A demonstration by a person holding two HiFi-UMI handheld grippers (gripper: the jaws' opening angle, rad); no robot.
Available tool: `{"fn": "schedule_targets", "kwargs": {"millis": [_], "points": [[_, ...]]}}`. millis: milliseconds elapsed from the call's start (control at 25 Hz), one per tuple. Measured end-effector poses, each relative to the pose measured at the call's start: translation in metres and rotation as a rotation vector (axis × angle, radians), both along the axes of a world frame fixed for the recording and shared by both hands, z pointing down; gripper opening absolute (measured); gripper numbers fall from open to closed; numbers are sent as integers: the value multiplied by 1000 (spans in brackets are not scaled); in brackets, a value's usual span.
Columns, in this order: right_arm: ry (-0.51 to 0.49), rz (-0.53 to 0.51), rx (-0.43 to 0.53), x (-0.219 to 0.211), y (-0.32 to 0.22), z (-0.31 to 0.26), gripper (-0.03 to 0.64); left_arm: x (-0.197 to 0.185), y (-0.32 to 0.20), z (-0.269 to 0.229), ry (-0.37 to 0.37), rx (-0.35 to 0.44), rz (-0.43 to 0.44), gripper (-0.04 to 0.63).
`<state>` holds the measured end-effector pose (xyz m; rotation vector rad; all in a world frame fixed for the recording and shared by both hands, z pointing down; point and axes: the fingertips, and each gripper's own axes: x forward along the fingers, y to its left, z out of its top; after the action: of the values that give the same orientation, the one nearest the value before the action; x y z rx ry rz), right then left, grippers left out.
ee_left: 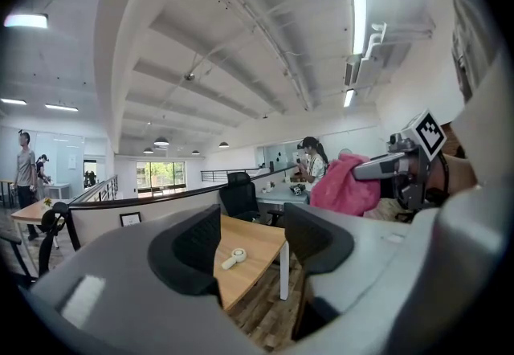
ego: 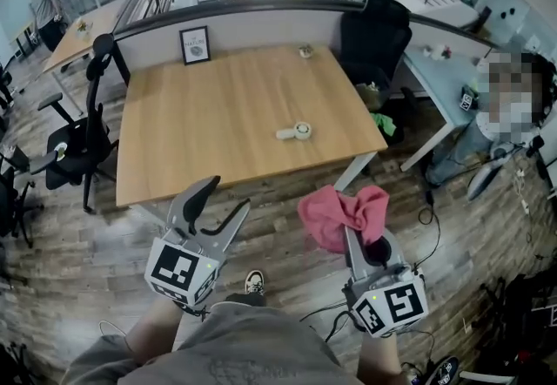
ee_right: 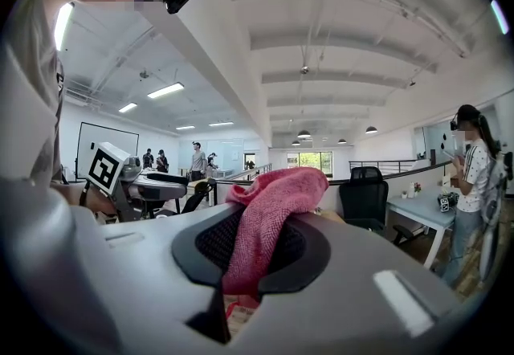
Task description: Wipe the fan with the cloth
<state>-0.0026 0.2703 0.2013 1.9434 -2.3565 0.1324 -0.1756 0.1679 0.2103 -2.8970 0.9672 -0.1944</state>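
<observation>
A: Right gripper (ego: 361,239)?
B: Clamped on the pink cloth (ego: 338,211), near us.
A: The fan (ego: 296,131)?
B: Farther off, slightly left of it, lying on the table (ego: 191,104), handle pointing left. The left gripper (ego: 224,196) gapes, empty.

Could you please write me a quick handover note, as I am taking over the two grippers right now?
The left gripper is open and empty, held short of the desk's near edge.
The right gripper is shut on the pink cloth, which bunches up above its jaws.
The fan, small and white, lies flat on the wooden desk, toward its right side, apart from both grippers.
Done: the cloth is in hand.
Left: bring the cloth to the fan, probably steady it with the left gripper, and wipe it. No wiping has begun.
</observation>
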Motion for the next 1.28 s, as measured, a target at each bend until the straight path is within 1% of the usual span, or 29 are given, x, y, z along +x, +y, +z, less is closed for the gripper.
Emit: {"fn": "schedule_targets", "kwargs": {"millis": [200,400,680,960,1160,1280], "points": [[4,13,2,1,-48,0,57,3,-46,5,-21,0,22,247],[3,8,-30,0,-77,11,57,4,-71,12,-57,5,23,247],[-14,26,-54,26,-120,29,57,23,-109,31,-87,-26,31,247],[-45,22,-80,68,-178,49,57,67,-158,44,-115,-41,38,247],[-44,-38,-107,98,-237,58,57,107,-203,54,-142,-67,27,247],[-45,-82,-148,119,-272,68,57,137,-229,60,-159,-77,27,247]]}}
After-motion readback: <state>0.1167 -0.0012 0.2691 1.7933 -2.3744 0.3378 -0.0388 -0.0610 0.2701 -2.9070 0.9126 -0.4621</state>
